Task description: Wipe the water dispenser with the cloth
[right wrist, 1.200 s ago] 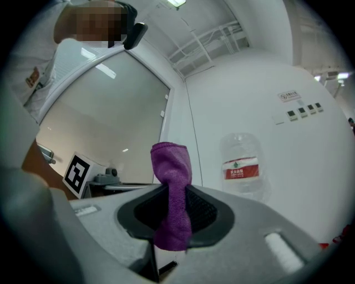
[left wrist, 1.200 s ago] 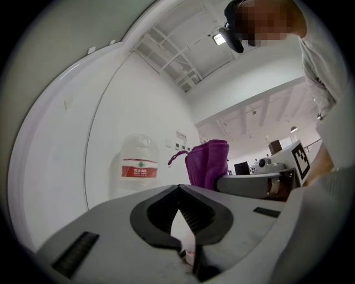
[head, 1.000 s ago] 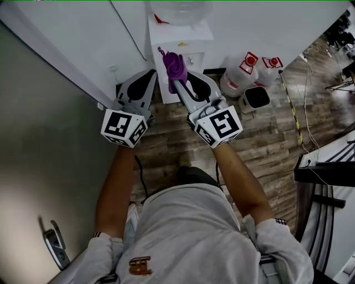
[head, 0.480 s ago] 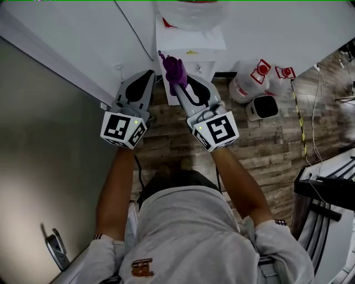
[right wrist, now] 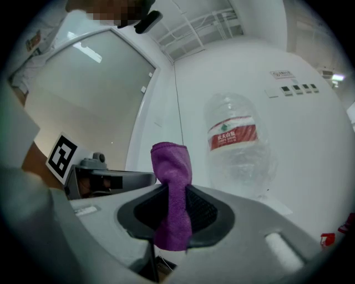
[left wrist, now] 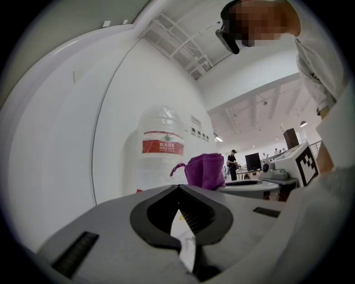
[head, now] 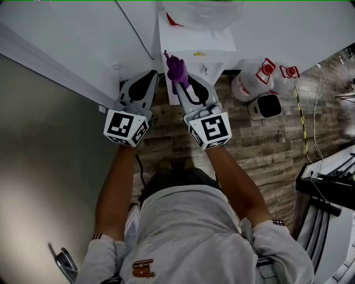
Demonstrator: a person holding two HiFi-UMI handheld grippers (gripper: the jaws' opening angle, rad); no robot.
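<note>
The white dispenser [head: 206,49], its bottle [head: 202,11] on top, stands against the wall at top centre of the head view. The purple cloth [head: 177,69] is not on it yet: the right gripper [head: 183,86] has its jaws clamped on the cloth, which sticks out past the tips as a rolled tuft, long axis in line with the jaws and aimed at the dispenser's front left corner. In the right gripper view the cloth [right wrist: 172,186] rises in front of the bottle [right wrist: 235,145]; whether it touches the cabinet cannot be told. The left gripper [head: 150,75], at centre left, has its jaws closed on nothing and points at the wall beside the dispenser. The right gripper looks the nearer, so a short push forward should begin the wipe.
</note>
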